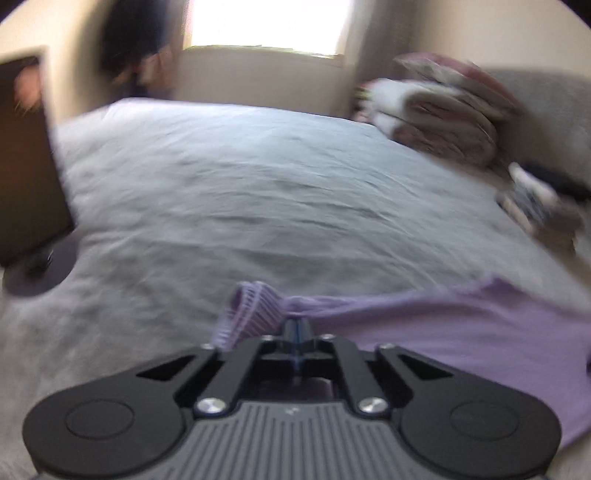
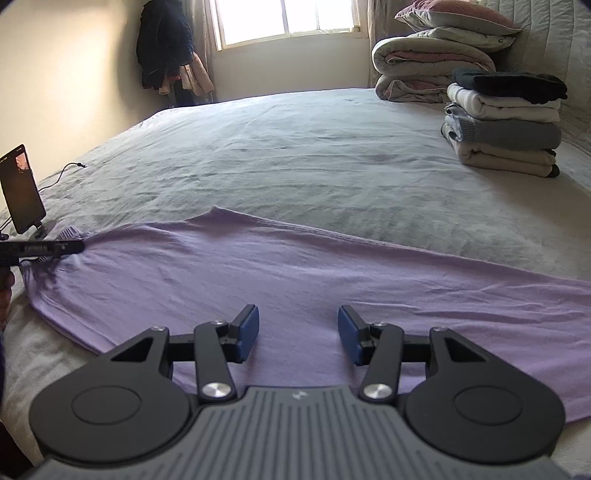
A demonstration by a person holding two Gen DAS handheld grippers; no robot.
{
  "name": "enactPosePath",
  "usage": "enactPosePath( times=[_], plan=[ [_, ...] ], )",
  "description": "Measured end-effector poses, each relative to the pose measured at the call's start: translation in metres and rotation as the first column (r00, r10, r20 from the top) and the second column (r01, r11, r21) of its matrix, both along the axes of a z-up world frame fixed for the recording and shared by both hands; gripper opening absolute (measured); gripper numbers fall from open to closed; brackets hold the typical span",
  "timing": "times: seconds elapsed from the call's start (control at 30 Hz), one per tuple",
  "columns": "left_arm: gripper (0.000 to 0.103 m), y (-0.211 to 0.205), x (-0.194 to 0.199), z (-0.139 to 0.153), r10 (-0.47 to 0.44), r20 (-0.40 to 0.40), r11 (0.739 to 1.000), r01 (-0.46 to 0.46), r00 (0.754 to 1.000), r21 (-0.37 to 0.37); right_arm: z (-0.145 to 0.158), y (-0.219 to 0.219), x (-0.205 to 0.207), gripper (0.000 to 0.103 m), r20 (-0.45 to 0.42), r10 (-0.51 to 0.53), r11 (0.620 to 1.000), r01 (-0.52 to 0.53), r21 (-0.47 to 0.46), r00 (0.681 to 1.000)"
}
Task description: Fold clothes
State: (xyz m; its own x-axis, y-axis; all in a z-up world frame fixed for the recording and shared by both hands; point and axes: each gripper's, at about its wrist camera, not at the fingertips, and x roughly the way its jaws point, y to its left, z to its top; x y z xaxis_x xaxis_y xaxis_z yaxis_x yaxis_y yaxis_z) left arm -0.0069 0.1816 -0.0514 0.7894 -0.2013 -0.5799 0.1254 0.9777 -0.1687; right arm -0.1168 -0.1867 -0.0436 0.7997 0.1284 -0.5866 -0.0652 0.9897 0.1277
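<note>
Left gripper (image 1: 297, 325) pinching purple shirt (image 1: 461, 332)

One purple garment (image 2: 295, 280) spread across one grey bed sheet (image 2: 295, 155). Two grippers: the right gripper (image 2: 298, 332), two blue pads set apart; the left gripper (image 1: 297, 325), pinched closed on one ribbed cuff (image 1: 251, 306) of the garment. One stack of folded clothes (image 2: 506, 125), about five items counted, one black on top, the lower layers hard to separate. One rolled quilt (image 2: 424, 70) with two pillows (image 2: 458, 22) piled above. One phone (image 2: 20, 188) upright on one stand, one cable (image 2: 62, 173) trailing beside it. One window (image 2: 284, 20). One cluster of hanging coats (image 2: 166, 48), exact number unclear.
</note>
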Motion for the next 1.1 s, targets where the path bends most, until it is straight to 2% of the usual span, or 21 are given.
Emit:
enactPosePath(
  times=[0.03, 0.2, 0.33, 0.43, 0.47, 0.57, 0.63, 0.77, 0.9, 1.0, 1.1],
  plan=[
    [0.003, 0.003, 0.001, 0.001, 0.009, -0.004, 1.000, -0.009, 1.000, -0.013, -0.001, -0.002, -0.001, 0.052, 0.001, -0.003, 1.000, 0.003, 0.004, 1.000],
    [0.006, -0.010, -0.010, 0.009, -0.003, 0.041, 1.000, 0.002, 0.999, 0.025, 0.000, -0.006, -0.005, 0.053, 0.015, -0.024, 0.999, 0.024, 0.026, 1.000],
    [0.023, -0.016, -0.021, 0.016, -0.055, 0.095, 0.998, 0.053, 0.994, 0.021, 0.001, -0.006, -0.009, 0.055, 0.033, -0.041, 0.999, 0.041, 0.005, 0.999],
    [0.025, -0.014, -0.025, 0.006, -0.086, 0.065, 0.995, 0.083, 0.994, 0.052, 0.000, -0.013, -0.018, 0.055, 0.034, -0.055, 0.998, 0.055, -0.023, 0.998],
    [0.025, -0.008, -0.026, 0.002, -0.080, 0.050, 0.996, 0.079, 0.996, 0.035, 0.000, -0.018, -0.022, 0.055, 0.033, -0.059, 0.998, 0.060, -0.026, 0.998],
    [0.023, 0.017, -0.029, 0.001, -0.050, 0.038, 0.995, 0.053, 0.998, -0.089, 0.000, -0.041, -0.039, 0.056, 0.030, -0.090, 0.996, 0.090, -0.026, 0.996],
    [0.021, 0.023, -0.030, 0.003, -0.039, 0.029, 0.992, 0.042, 0.999, -0.117, -0.001, -0.059, -0.050, 0.057, 0.027, -0.127, 0.991, 0.128, -0.025, 0.991],
    [0.023, 0.012, -0.038, 0.013, -0.025, 0.054, 0.995, 0.030, 0.998, -0.091, 0.002, -0.103, -0.070, 0.057, 0.028, -0.244, 0.970, 0.243, 0.029, 0.969],
    [0.025, -0.005, -0.044, 0.026, -0.069, 0.109, 0.993, 0.079, 0.992, -0.092, 0.008, -0.133, -0.083, 0.057, 0.043, -0.347, 0.936, 0.343, 0.075, 0.937],
    [0.029, -0.021, -0.043, 0.028, -0.118, 0.125, 0.988, 0.130, 0.985, -0.089, 0.007, -0.143, -0.079, 0.057, 0.057, -0.385, 0.922, 0.382, 0.055, 0.921],
    [0.030, -0.036, -0.038, 0.018, -0.160, 0.085, 0.985, 0.164, 0.983, -0.046, 0.002, -0.152, -0.069, 0.057, 0.063, -0.419, 0.908, 0.419, 0.015, 0.906]
  ],
)
